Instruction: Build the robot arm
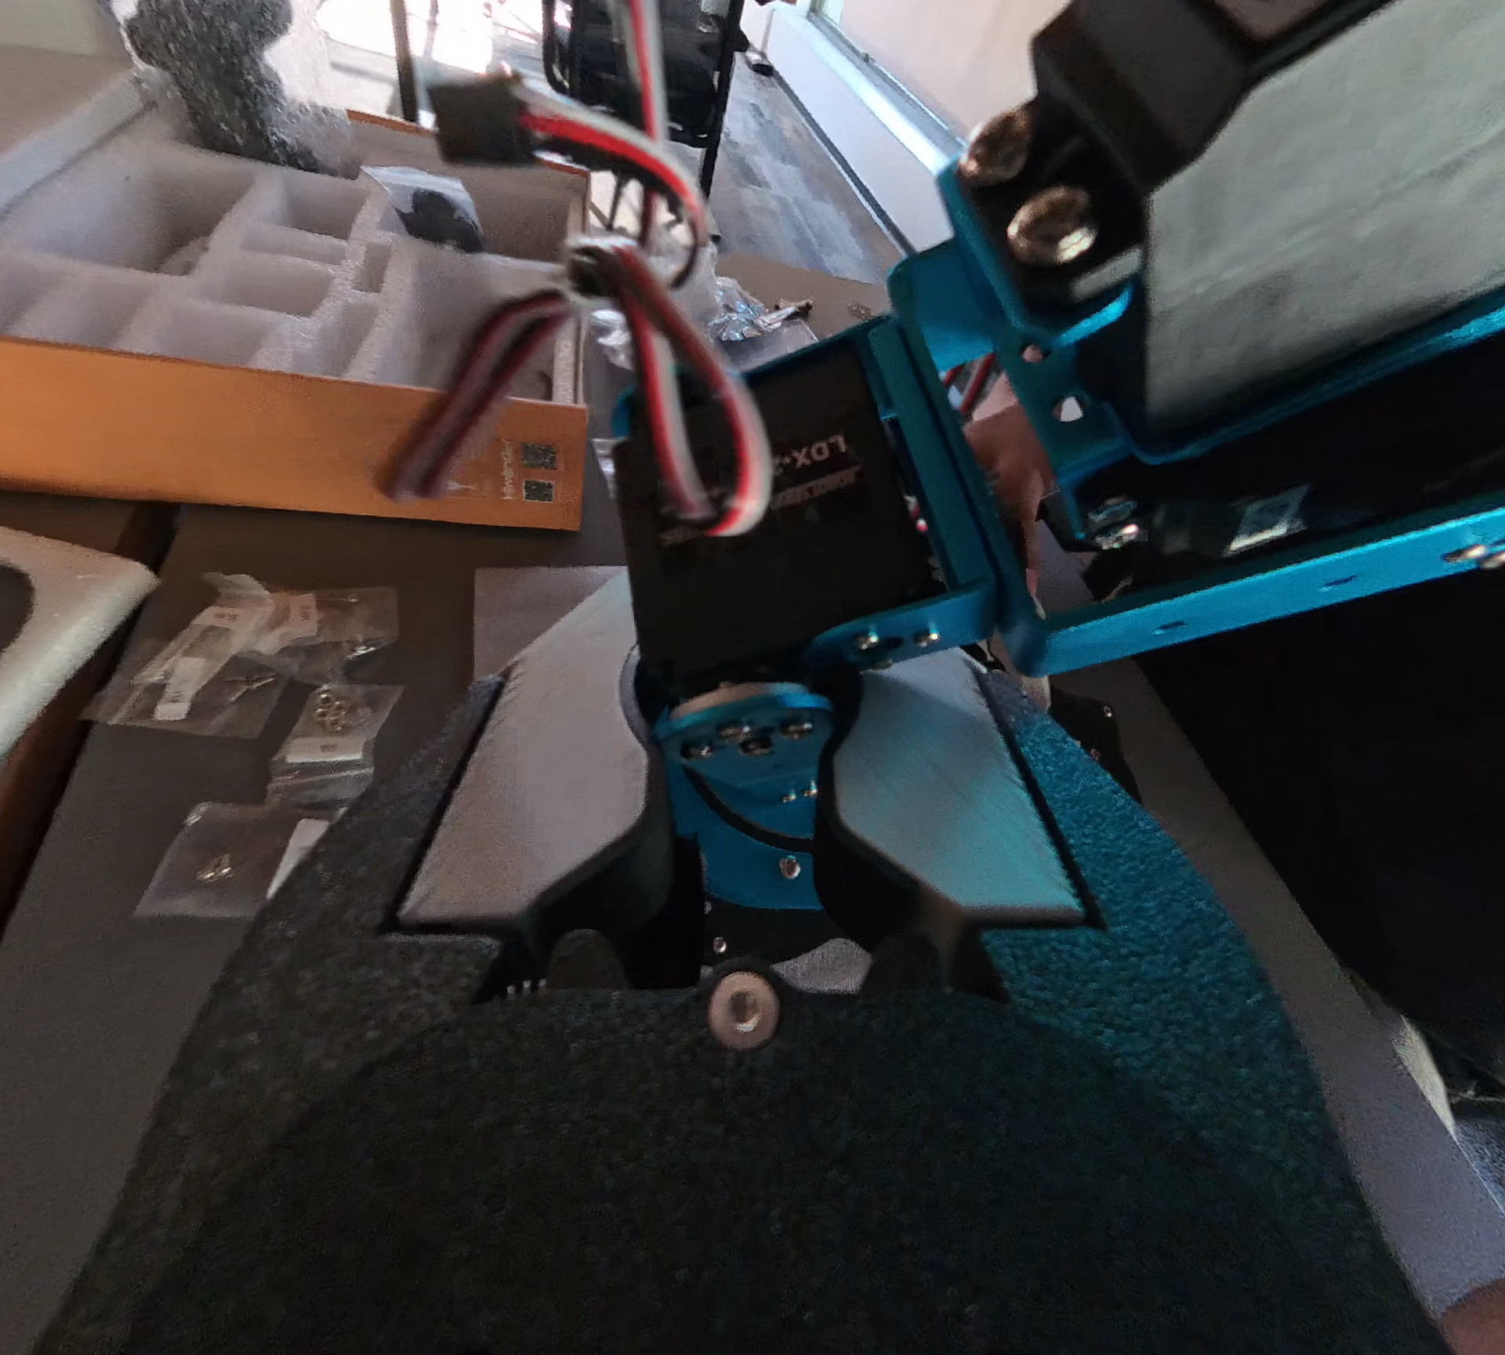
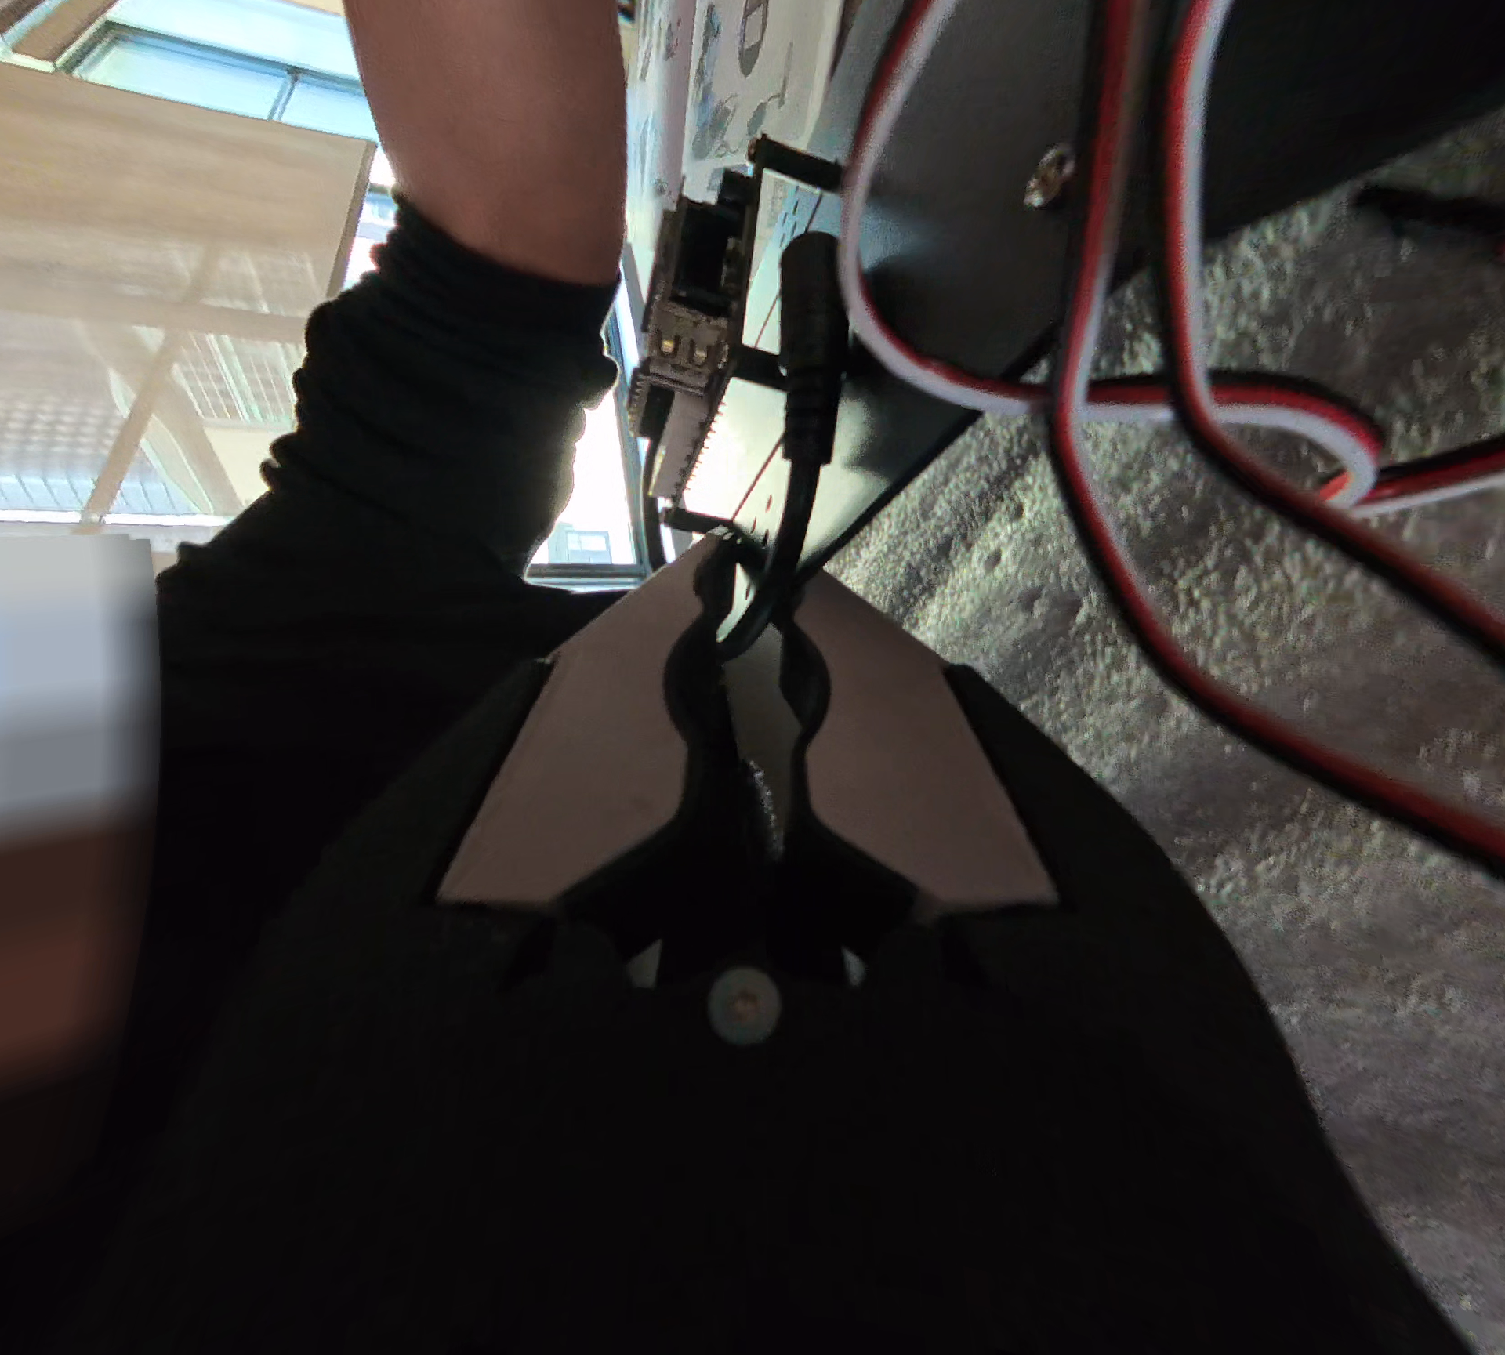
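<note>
In the left wrist view my left gripper (image 1: 757, 713) is shut on the blue metal bracket (image 1: 749, 787) at the end of a blue robot arm frame (image 1: 1140, 607). A black servo (image 1: 782, 502) sits just above the fingers. Red, white and black servo wires (image 1: 700, 371) loop over it and end in a loose black connector (image 1: 480, 119). In the right wrist view my right gripper (image 2: 753, 599) is shut on a thin black cable (image 2: 794, 502). The cable leads to a black barrel plug (image 2: 806, 314) beside a circuit board (image 2: 692, 339) with metal ports.
An orange box (image 1: 244, 436) with a white foam insert (image 1: 204, 257) lies left, with clear bags of screws (image 1: 269, 664) in front. A person's arm (image 2: 472, 94) in a black sleeve is left of the board. More servo wires (image 2: 1140, 420) hang over grey carpet (image 2: 1221, 746). About 25 cm separates my left fingertips from my right.
</note>
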The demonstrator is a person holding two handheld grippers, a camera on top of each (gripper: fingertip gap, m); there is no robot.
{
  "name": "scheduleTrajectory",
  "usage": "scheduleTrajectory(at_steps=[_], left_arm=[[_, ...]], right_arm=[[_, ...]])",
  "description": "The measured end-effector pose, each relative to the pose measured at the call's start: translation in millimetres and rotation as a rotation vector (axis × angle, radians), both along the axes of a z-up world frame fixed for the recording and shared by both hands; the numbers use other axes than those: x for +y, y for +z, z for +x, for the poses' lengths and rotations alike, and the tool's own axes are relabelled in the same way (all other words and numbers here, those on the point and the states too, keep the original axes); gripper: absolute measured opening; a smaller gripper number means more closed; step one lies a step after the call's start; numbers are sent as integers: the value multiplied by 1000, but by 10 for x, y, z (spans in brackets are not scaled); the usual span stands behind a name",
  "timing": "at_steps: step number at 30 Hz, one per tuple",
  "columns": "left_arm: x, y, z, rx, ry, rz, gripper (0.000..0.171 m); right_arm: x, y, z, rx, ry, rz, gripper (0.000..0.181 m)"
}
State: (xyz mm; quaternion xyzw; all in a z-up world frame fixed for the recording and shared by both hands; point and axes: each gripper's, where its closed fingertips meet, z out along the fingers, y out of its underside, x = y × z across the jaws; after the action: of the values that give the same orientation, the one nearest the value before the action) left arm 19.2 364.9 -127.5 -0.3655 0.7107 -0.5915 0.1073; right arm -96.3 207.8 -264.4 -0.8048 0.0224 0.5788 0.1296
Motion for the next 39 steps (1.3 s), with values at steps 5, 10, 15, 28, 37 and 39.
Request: scheduleTrajectory(at_steps=[5,10,15,28,37,39], left_arm=[[242,170,-42,3,116,47,28],[222,-85,-12,56,145,87,28],[188,-259,17,85,167,139,30],[196,-153,-45,34,209,238,30],[115,-40,-54,20,204,281,29],[111,-14,-70,21,205,298,29]], right_arm=[[232,69,138,26,5,-4,2],[163,-154,213,-19,81,-62,4],[80,-301,189,-78,130,-41,12],[308,92,1302,-679,28,438,50],[702,-352,1059,-745,361,594,50],[745,-384,1020,-832,409,663,49]])
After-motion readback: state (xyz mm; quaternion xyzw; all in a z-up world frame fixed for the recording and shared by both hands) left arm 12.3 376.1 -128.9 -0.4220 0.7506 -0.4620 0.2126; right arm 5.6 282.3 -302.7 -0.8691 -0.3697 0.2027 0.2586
